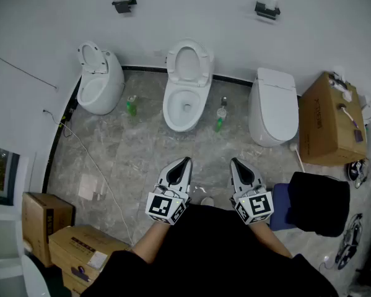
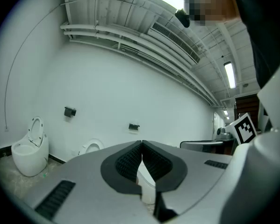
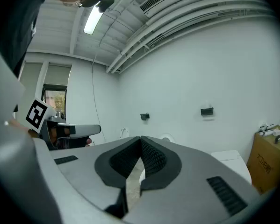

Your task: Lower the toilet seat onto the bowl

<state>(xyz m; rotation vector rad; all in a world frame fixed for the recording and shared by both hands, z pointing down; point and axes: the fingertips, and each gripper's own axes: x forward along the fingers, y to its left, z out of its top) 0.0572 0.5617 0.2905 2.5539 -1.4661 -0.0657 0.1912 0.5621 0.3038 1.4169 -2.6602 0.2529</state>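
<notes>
Three white toilets stand along the far wall. The middle toilet has its seat raised against the wall; part of that seat shows in the left gripper view. The left toilet also has its seat up. The right toilet has its lid down. My left gripper and right gripper are held side by side near my body, well short of the toilets, both shut with nothing between the jaws. The jaw tips meet in the left gripper view and the right gripper view.
Green bottles stand on the marble floor between the toilets. Cardboard boxes sit at the right and lower left. A black chair is beside my right arm. A cable runs across the floor.
</notes>
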